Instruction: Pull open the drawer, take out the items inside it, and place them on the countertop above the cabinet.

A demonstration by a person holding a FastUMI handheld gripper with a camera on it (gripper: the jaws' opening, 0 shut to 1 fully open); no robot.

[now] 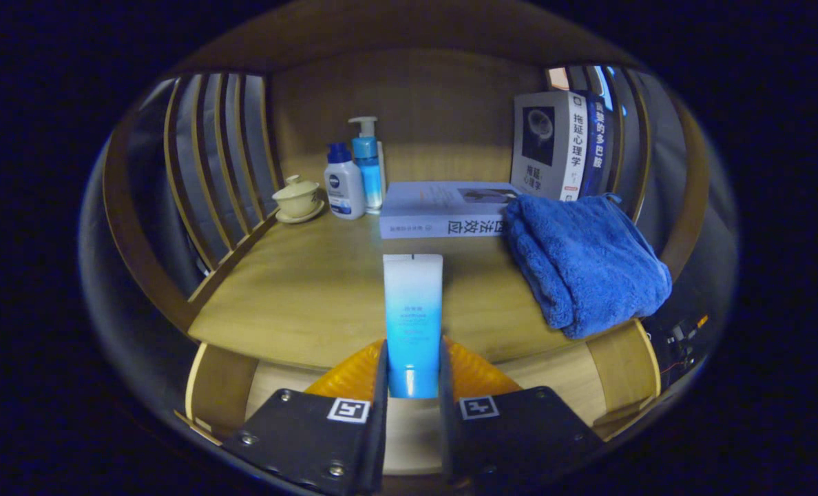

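My gripper [413, 375] is shut on a white-to-blue squeeze tube [413, 310]. The tube stands upright between the fingers, and both fingers press on its lower end. It hangs over the front edge of the wooden countertop [299, 296]. Below the gripper lies the open drawer [553, 375], its light wooden floor showing on either side of the fingers.
A folded blue towel [584, 265] lies on the countertop's right. A flat book [443, 210] lies beyond the tube, with upright books [560, 145] behind it. Two pump bottles [354, 176] and a lidded cup [297, 198] stand at the back left. Slatted wooden sides [209, 165] flank the counter.
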